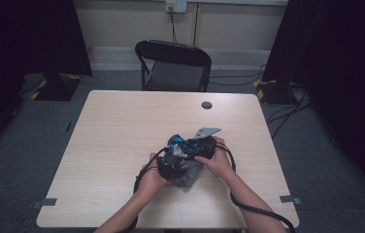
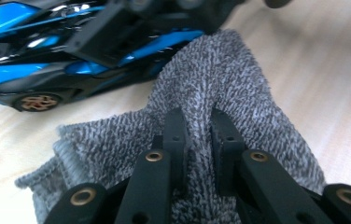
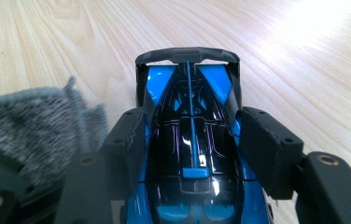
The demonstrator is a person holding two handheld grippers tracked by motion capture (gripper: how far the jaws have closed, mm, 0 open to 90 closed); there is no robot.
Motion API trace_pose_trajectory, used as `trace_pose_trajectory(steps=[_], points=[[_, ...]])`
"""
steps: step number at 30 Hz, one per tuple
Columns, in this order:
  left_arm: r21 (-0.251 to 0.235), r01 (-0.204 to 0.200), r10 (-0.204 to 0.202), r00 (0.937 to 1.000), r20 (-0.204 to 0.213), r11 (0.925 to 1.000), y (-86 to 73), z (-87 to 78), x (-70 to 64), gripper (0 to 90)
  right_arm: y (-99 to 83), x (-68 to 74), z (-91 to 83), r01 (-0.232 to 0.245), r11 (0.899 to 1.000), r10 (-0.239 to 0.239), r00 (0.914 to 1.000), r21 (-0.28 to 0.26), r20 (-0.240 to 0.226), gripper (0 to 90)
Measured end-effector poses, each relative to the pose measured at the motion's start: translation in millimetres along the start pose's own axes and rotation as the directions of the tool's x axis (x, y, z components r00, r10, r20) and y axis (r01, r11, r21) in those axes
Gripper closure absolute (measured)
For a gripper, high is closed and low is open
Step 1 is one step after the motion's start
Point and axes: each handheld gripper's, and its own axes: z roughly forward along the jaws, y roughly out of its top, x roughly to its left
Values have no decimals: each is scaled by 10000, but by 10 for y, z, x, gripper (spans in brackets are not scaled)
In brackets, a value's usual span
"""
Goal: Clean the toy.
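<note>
Here, nearest the person, two forearms enter from the near edge of the table [image 1: 122, 116]. Left gripper [image 2: 197, 140]: jaws pressed nearly together, pinching a fold of the grey knit cloth [image 2: 220, 79], which lies bunched on the wood just near of the car. Right gripper [image 3: 190, 140]: jaws spread approx. to the car's width, pads clamped on both flanks of the blue-and-black toy car [image 3: 191, 140], rear wing pointing away. Car sits mid-table, slightly right of centre & toward the near edge, touching the cloth. Step judged: wiping the car w/ cloth while it is held steady. Next move prob. calls for dragging the cloth across the bodywork w/o loosening the right grip. Farther off: black chair [image 1: 173, 65] beyond the far edge.
</note>
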Motion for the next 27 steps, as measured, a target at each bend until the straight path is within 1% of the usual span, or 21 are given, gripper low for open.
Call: trace_pose_trajectory(steps=[4,7,9,10,12,17,20,21,24,27], points=[[127,67,-63,9994,-341,9999,-24,-54,95,792,-3,0,-2,-13,10000,13,10000,-15,3,421],[119,328,-320,9976,-608,9994,-70,-108,207,792,-3,0,-1,-27,10000,27,10000,-28,4,420],[79,550,-542,9956,-764,9985,-100,-137,287,792,-6,-1,-1,-39,10000,39,10000,-49,0,420],[98,596,-586,9945,-873,9982,-112,-153,322,792,-7,-1,-1,-44,10000,44,10000,-54,-1,421],[-22,786,-785,9935,-828,9969,-136,-171,381,792,-5,1,-1,-26,10000,26,10000,-38,11,420],[-65,902,-904,9915,-935,9959,-152,-194,465,791,-5,0,-1,2,10000,-2,10000,-34,9,421],[85,791,-777,9907,-1117,9968,-153,-220,485,792,-6,-2,-1,-17,10000,17,10000,-49,12,421],[180,743,-714,9894,-1266,9971,-157,-231,497,792,-6,-2,-1,-14,10000,14,10000,-54,11,421],[219,918,-877,9859,-1428,9955,-191,-283,563,792,-6,-4,-4,-17,10000,17,10000,-34,-9,421],[100,1250,-1219,9801,-1566,9921,-224,-333,669,792,-10,-4,-4,-40,10000,40,10000,-60,-17,421]])
